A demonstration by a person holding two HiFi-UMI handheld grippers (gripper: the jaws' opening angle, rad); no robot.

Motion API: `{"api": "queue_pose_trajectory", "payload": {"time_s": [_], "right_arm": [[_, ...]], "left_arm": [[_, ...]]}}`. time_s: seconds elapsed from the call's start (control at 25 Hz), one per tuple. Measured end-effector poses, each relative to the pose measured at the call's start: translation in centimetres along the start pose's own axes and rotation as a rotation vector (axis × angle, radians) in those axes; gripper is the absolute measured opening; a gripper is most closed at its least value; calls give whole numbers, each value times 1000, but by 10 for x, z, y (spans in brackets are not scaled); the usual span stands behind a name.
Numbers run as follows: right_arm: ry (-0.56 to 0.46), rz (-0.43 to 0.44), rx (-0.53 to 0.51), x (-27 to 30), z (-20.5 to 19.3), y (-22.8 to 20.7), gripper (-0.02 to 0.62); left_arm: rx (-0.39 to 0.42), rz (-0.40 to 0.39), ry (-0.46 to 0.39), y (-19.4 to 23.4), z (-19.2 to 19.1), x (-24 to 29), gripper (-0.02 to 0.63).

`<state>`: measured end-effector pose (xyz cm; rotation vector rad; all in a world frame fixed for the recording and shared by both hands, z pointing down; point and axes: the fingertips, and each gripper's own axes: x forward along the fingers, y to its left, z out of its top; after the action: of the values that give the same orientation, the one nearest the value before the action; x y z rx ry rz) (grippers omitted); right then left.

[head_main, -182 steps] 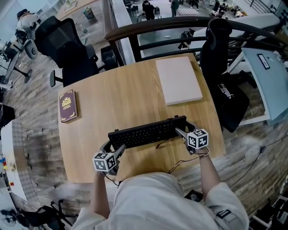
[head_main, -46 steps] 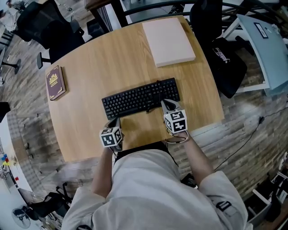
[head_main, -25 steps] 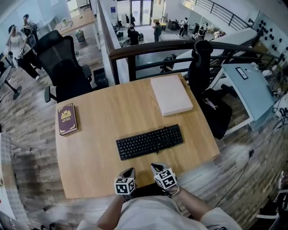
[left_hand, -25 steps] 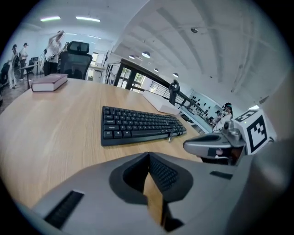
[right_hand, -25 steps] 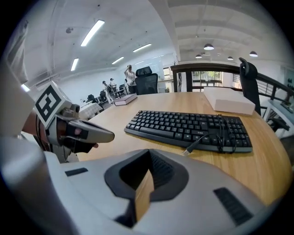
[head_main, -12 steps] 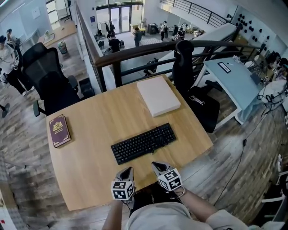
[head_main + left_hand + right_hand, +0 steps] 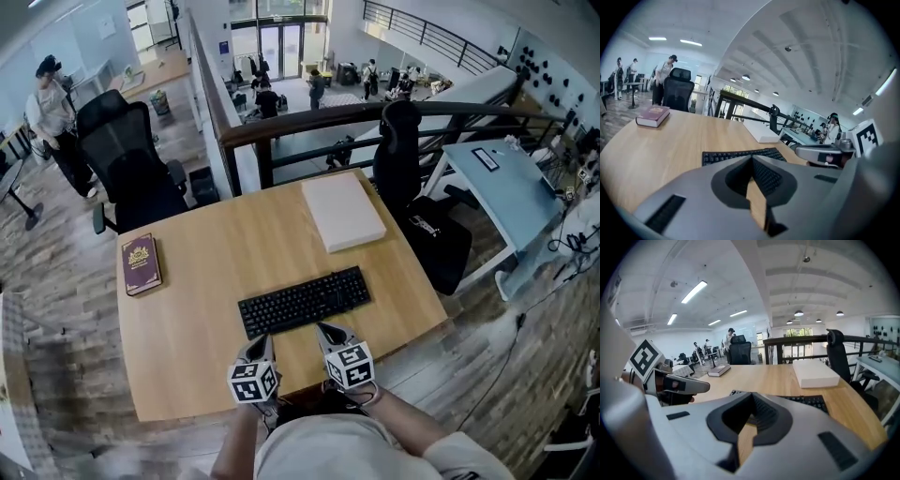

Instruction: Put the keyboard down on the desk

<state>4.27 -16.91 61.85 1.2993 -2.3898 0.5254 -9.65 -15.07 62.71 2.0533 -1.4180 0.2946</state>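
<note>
Wooden worktop [image 7: 187, 272] already carries the keyboard [image 7: 305, 302] flat near its front edge, at 12 o'clock from the left hand-held gripper [image 7: 257, 349] and right hand-held gripper [image 7: 330, 333], both pressed together on nothing, so the best finish is probably lifting clear without nudging it.

No word, number or brand can be read. Gold print and an emblem are seen on the dark red cover of the book [image 7: 141, 264], well left of the keyboard [image 7: 304, 301], but they are too small to be made out. The key legends are likewise illegible. A white label [image 7: 424, 226] on the black chair [image 7: 448, 255], right of the keyboard, is blurred. Only square black-and-white patterns are borne by the cubes of the left gripper [image 7: 257, 345] and right gripper [image 7: 330, 330], just below the keyboard
</note>
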Motion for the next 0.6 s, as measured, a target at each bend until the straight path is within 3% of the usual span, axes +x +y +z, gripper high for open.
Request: {"api": "queue_pose_trajectory", "payload": {"time_s": [0.4, 0.6], "right_arm": [[-275, -39, -96, -38, 112, -32, 3], [-369, -63, -192, -59, 153, -37, 3]], "left_arm": [[141, 6, -298, -73, 114, -19, 11], [217, 21, -397, -99, 155, -31, 11]]}}
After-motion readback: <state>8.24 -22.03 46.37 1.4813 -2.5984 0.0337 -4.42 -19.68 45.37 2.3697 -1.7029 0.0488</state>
